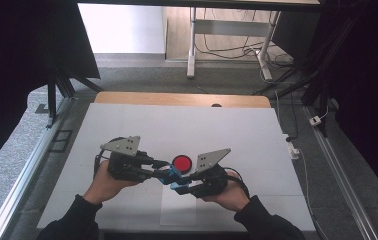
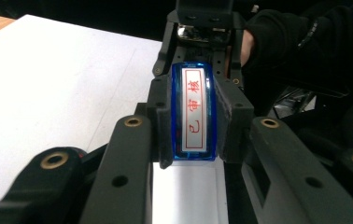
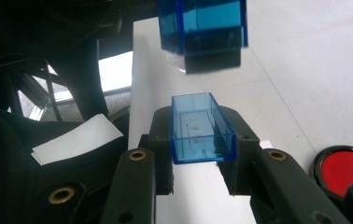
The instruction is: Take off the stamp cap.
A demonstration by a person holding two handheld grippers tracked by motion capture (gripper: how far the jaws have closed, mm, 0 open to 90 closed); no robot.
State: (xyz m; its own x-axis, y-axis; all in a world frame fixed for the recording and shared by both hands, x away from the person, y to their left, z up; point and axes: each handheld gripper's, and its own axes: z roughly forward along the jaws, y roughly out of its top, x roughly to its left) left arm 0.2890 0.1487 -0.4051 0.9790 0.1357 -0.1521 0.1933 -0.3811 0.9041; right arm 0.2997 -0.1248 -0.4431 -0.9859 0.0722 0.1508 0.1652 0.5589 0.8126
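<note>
Cap pulled off: left gripper (image 2: 194,116) clamped on the blue stamp (image 2: 194,114), right gripper (image 3: 202,140) on its cap (image 3: 201,128) (above the bench (image 1: 127,125)). Next, probably: press stamp onto ink pad (image 1: 181,162).

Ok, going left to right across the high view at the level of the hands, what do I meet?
Left hand → left hand-held gripper holding the blue stamp body → red ink pad → right hand-held gripper holding the blue stamp cap → right hand, all over the white table sheet.
</note>
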